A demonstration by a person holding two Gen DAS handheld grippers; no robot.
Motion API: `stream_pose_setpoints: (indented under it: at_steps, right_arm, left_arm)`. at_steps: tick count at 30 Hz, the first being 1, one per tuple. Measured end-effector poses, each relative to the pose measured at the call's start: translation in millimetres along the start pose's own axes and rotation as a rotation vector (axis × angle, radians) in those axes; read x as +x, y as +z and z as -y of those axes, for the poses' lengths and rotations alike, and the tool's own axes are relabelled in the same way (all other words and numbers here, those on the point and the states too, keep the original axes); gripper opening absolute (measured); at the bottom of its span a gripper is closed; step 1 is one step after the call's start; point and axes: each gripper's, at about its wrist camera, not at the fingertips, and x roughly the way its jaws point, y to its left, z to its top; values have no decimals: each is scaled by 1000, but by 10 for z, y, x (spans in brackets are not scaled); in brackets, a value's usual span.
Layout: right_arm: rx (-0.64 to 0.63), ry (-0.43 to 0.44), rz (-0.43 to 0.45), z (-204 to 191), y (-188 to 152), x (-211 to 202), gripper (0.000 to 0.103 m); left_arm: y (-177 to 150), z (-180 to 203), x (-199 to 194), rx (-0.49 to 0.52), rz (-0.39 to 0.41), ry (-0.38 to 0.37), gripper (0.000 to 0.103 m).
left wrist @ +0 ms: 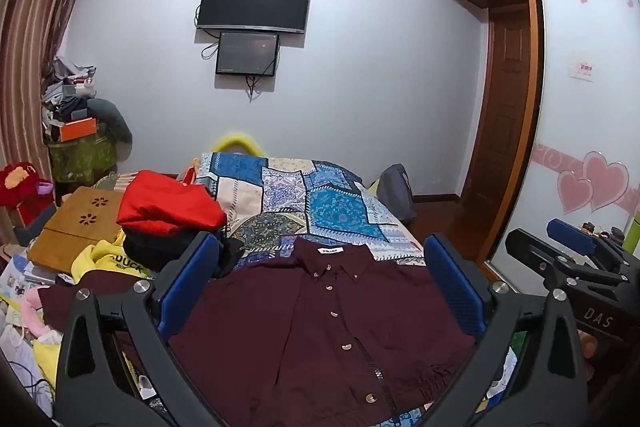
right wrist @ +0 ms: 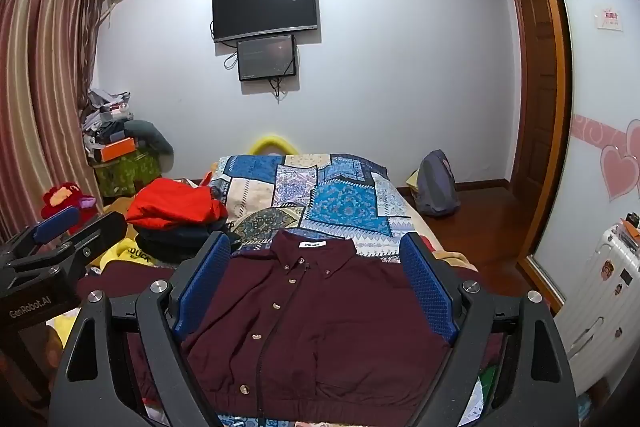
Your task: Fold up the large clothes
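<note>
A dark maroon button-up shirt [left wrist: 320, 327] [right wrist: 328, 327] lies flat and front up on the patchwork bedspread [left wrist: 320, 203] [right wrist: 340, 199], collar and white label toward the far end. My left gripper [left wrist: 320, 241] hovers over it, open, its blue pads wide apart on either side of the chest and empty. My right gripper [right wrist: 316, 238] is likewise open above the shirt, holding nothing. Each gripper shows in the other's view, the right gripper [left wrist: 552, 237] at the right edge and the left gripper [right wrist: 80, 225] at the left edge. The shirt's sleeves are partly hidden behind the fingers.
A pile of red, black and yellow clothes [left wrist: 168, 215] [right wrist: 176, 211] sits on the bed left of the shirt, beside a wooden board [left wrist: 76, 223]. A grey backpack [right wrist: 436, 183] stands on the floor to the right, near a white suitcase [right wrist: 600, 287] and the wardrobe's sliding door [left wrist: 580, 107].
</note>
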Motion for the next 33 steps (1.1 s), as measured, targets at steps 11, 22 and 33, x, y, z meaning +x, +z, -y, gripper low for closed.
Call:
stream_pose_setpoints:
  at_steps: [11, 22, 33]
  right_arm:
    - [-5, 3, 1, -21, -6, 5, 84]
    - [-10, 8, 1, -66, -8, 20, 84]
    - [-7, 9, 2, -86, 1, 30, 84]
  left_arm:
    - [-9, -18, -1, -1, 0, 2, 103]
    - [-2, -62, 4, -10, 1, 5, 103]
    - [12, -92, 13, -19, -3, 0, 103]
